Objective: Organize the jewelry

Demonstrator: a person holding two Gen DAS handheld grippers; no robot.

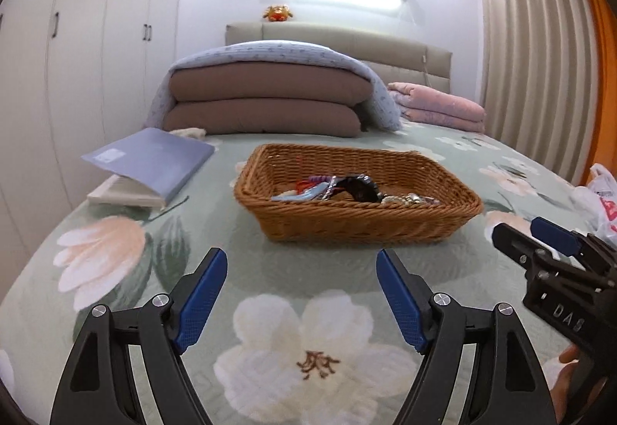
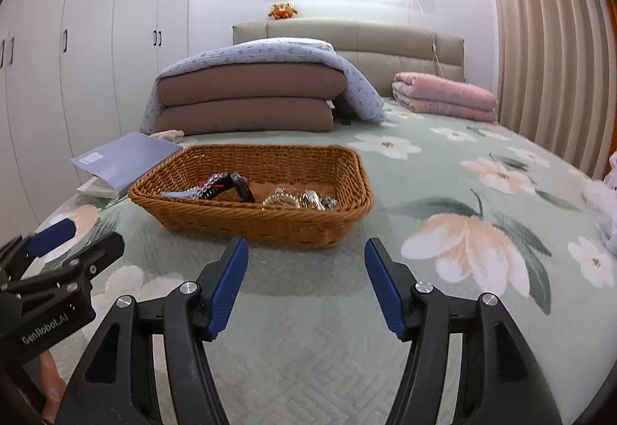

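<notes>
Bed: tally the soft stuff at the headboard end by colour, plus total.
Brown cushions: 2
Blue floral blanket: 1
Pink folded quilt: 1
Orange plush toy: 1
Total: 5

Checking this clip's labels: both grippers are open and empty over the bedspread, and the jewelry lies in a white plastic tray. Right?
Not quite: the jewelry lies in a brown wicker basket, not a white plastic tray, as both wrist views show. The rest holds: left gripper and right gripper are open and empty over the bedspread.
</notes>
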